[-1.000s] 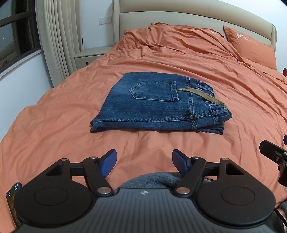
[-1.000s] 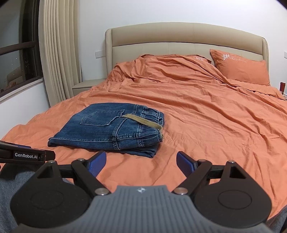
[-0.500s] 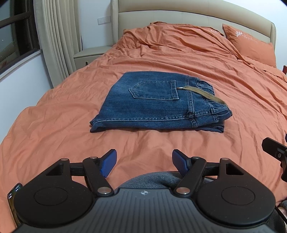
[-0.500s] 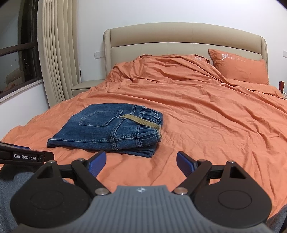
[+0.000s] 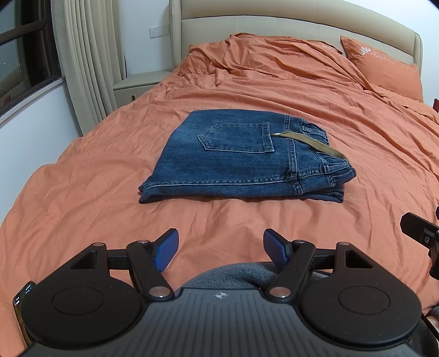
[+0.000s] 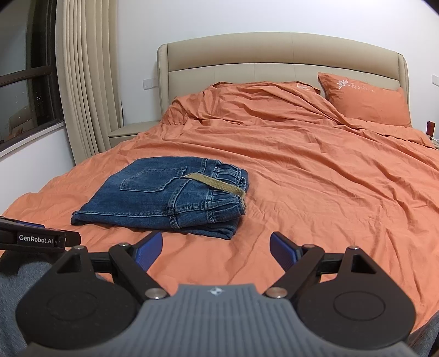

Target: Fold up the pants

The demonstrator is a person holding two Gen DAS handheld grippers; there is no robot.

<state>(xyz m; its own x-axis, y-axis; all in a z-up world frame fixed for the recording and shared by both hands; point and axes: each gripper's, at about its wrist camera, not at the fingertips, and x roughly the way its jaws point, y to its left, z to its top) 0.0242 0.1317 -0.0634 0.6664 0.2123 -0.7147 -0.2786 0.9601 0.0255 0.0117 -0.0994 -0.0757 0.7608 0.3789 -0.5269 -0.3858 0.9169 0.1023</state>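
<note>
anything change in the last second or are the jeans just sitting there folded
Hardly anything changed. Both views drift very slightly, so the hands shifted a little. The folded jeans stay on the orange bed, with the khaki belt across the waistband. The left gripper and right gripper remain open and empty.

Bedroom interior. Bed (image 6: 329, 192) with wrinkled orange duvet, beige padded headboard (image 6: 274, 57) and 1 orange pillow (image 6: 367, 98) against a white wall (image 6: 219, 19). Beige nightstand (image 6: 131, 131), pleated cream curtain (image 6: 82, 77) and dark-framed window (image 6: 24, 82) at left.
</note>
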